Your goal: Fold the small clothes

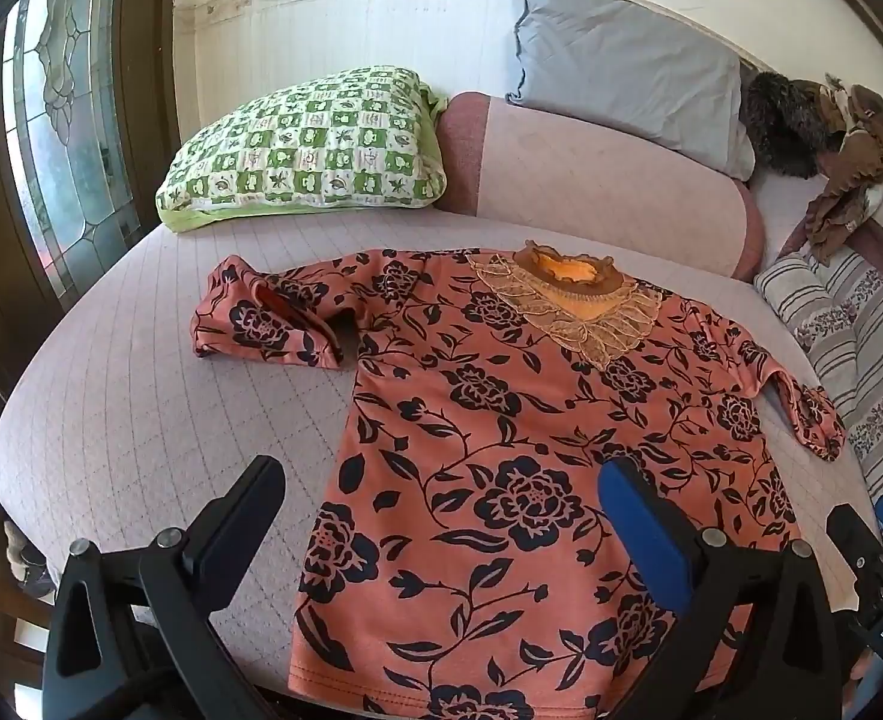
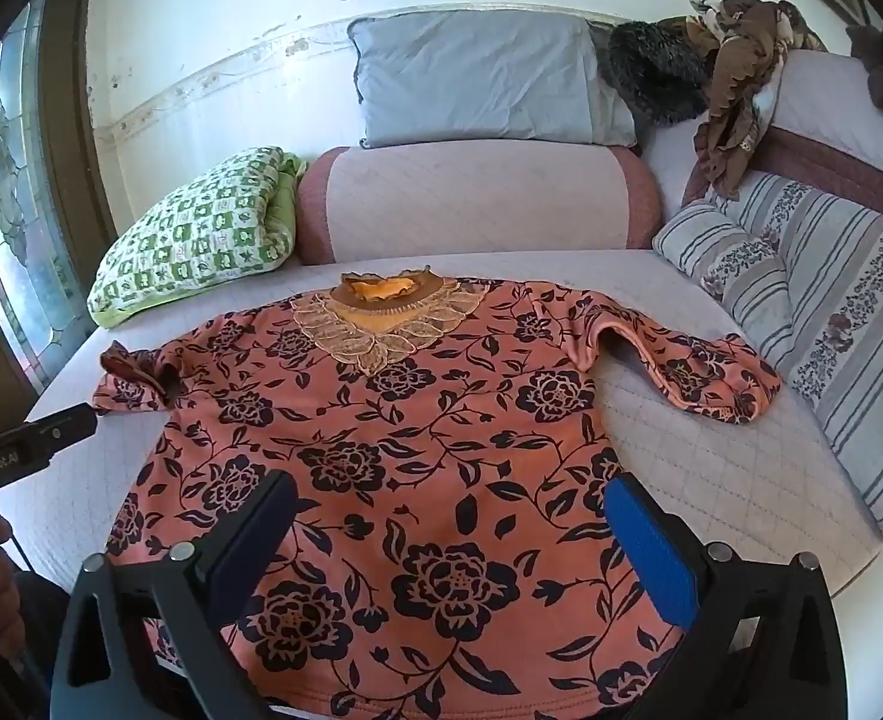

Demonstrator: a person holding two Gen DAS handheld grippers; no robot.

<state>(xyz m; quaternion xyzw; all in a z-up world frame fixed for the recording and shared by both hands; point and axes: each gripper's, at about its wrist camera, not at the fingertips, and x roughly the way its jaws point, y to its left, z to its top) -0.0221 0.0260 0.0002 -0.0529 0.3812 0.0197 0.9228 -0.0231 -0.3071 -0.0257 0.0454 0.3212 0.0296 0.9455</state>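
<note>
Both sets of jaws spread to full width, nothing between the pads, nothing held. Left gripper (image 1: pixel 441 516) poised over the lower left part of the floral blouse (image 1: pixel 501 480), its near finger off the cloth above bare bed cover (image 1: pixel 141 408), its blue-padded finger above the print. Right gripper (image 2: pixel 447 534) poised over the lower middle of the same blouse (image 2: pixel 417 450), both fingers above fabric, hem just below and nearest the cameras.

Blouse spread flat, front up, on the quilted bed: hem toward the jaws, lace collar (image 2: pixel 381 324) at the far end, so long axis running straight away from the jaws, neck pointing at the bolster (image 2: pixel 477 204) and the grey pillow (image 2: pixel 477 78) beyond. Sleeves out to either side across that axis; left sleeve (image 1: pixel 267 312) crumpled and doubled back on itself, right sleeve (image 2: pixel 693 372) bent in an arch with the cuff lying toward the striped cushion (image 2: pixel 831 312).

Likely step: first grasp for a fold. Best to flatten the doubled left sleeve first. Then pinch one layer-pair at matching points, hem corner and shoulder on one side, and carry that edge over parallel to the long axis, keeping the cloth taut between the two grippers so the fold line stays straight. Risk: dragging the whole garment on the smooth cover.
</note>
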